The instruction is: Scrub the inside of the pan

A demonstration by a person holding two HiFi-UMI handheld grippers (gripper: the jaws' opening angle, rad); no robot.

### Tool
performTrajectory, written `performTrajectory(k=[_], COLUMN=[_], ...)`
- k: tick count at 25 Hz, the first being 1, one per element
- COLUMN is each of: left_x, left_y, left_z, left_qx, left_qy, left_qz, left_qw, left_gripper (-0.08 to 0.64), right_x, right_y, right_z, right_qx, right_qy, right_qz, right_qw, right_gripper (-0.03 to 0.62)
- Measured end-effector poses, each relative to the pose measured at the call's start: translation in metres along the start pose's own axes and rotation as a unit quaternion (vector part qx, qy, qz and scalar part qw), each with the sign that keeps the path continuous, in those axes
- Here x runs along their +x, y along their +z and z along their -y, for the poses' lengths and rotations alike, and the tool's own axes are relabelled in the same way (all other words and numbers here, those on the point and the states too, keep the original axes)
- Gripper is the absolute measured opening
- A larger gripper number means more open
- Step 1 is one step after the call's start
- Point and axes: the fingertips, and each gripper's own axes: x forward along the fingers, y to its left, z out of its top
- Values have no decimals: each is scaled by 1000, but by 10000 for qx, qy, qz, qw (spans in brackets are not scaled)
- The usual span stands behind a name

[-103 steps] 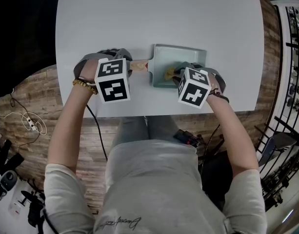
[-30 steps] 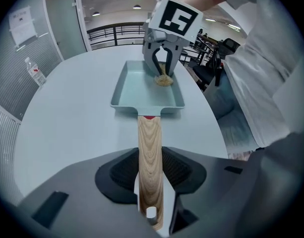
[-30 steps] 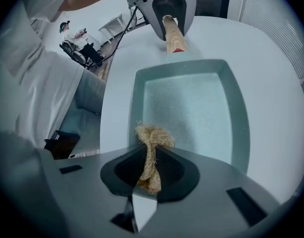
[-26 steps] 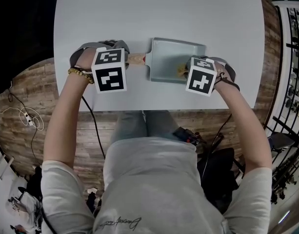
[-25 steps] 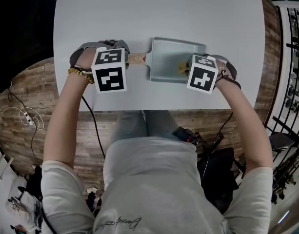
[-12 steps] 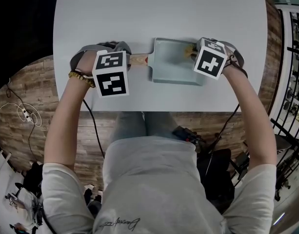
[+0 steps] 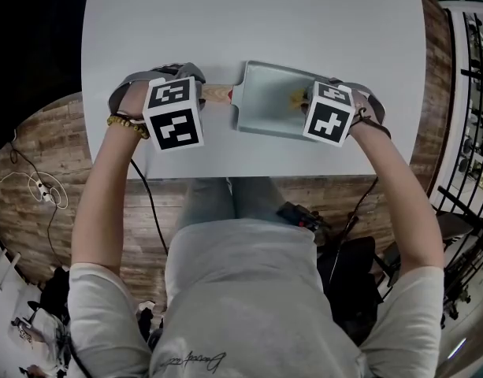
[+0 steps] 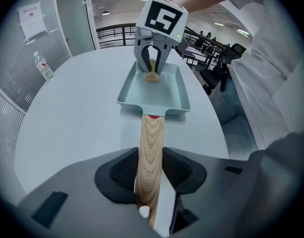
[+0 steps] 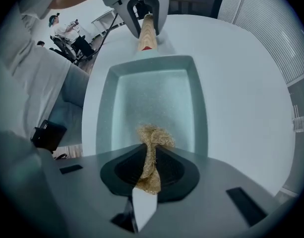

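A rectangular pale green pan (image 7: 265,105) with a wooden handle (image 7: 217,94) lies on the grey table (image 7: 249,22). My left gripper (image 8: 151,170) is shut on the wooden handle (image 8: 151,152), out to the pan's left. My right gripper (image 9: 151,165) is shut on a tan scouring pad (image 9: 152,143), which rests on the pan's floor (image 9: 152,100) near the end far from the handle. In the head view the pad (image 7: 298,97) shows just left of the right gripper's marker cube (image 7: 329,116). From the left gripper view the pad (image 8: 152,76) sits inside the pan (image 8: 152,90).
The table's near edge (image 7: 225,176) runs just below both hands, with wooden floor beyond. A cable (image 7: 150,211) hangs down from the left gripper. A small bottle (image 8: 44,66) stands far off on the table in the left gripper view.
Over the last second the right gripper carried the pad to the pan's far side and has come back toward me. The left gripper has kept its hold on the handle.
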Motion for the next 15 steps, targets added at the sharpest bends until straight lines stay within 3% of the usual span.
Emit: performTrajectory(k=[8, 15], left_x=[1, 1], left_y=[-1, -2], left_z=[-2, -3], left_qx=[-80, -72], left_qy=[-30, -46], left_qz=[-27, -39], left_qw=[10000, 10000], left_gripper=[155, 155], right_x=[8, 11], right_y=[0, 2], right_z=[-51, -60], right_qx=[15, 8], right_qy=[513, 553], right_qz=[96, 91], right_qw=[9986, 9984], right_gripper=[67, 67])
